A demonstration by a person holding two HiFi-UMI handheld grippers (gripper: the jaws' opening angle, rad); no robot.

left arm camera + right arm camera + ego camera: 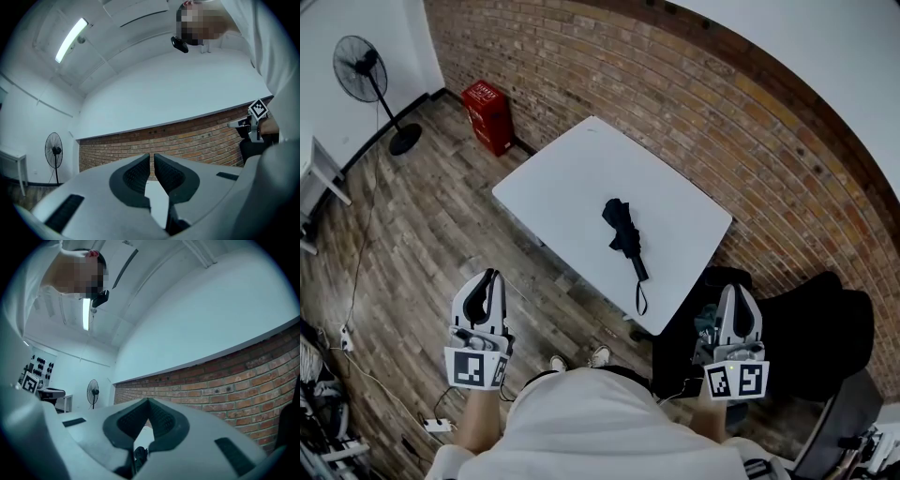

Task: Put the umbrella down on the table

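Observation:
A folded black umbrella (623,232) lies on the white table (562,178), handle toward the near edge, with its wrist strap (640,298) hanging over that edge. Both grippers are held close to the person's body, short of the table and apart from the umbrella. My left gripper (491,277) is over the wooden floor at the left; its jaws stand together with only a thin slit and nothing between them (151,157). My right gripper (739,292) is off the table's near right corner, jaws shut and empty (148,401).
A brick wall (694,84) runs behind the table. A red box (487,115) stands at its foot and a standing fan (370,80) is at the far left. A black chair (811,328) sits beside my right gripper. Cables and a power strip (436,425) lie on the floor at the left.

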